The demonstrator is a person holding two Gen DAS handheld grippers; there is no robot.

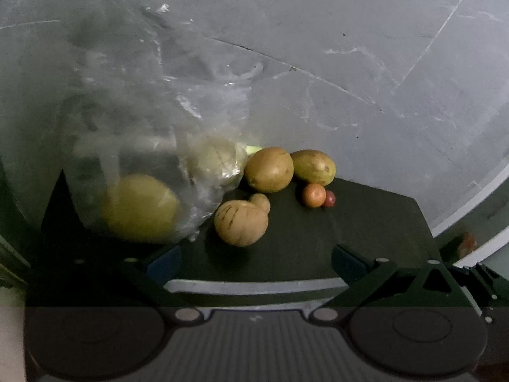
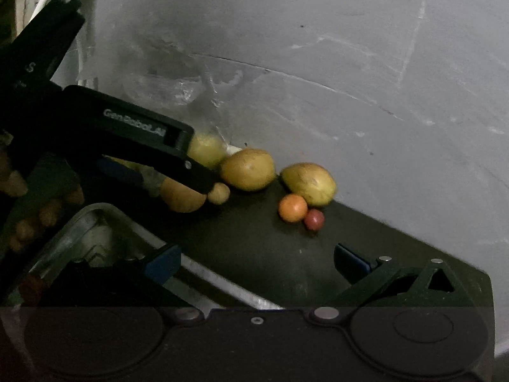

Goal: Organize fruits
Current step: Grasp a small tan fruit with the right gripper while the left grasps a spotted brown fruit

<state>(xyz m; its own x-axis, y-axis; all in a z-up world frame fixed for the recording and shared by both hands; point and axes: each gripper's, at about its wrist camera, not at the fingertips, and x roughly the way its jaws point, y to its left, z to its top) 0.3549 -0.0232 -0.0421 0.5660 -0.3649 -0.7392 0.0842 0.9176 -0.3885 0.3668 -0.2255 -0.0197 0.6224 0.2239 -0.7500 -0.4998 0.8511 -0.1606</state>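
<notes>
Clear plastic bag (image 1: pixel 143 133) at left: limp, slippery, w/ yellow fruit (image 1: pixel 140 208) inside; take it by the film. Gourd-shaped fruit (image 1: pixel 241 221) next, firm, rolls. Both brown fruits (image 1: pixel 268 169) & small orange one (image 1: pixel 314 194) sit vs wall. Left gripper (image 1: pixel 256 262) & right gripper (image 2: pixel 257 262) both spread, empty.

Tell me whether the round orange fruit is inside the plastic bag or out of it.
Out. The round orange fruit lies bare on the dark tabletop, right of the plastic bag.
</notes>
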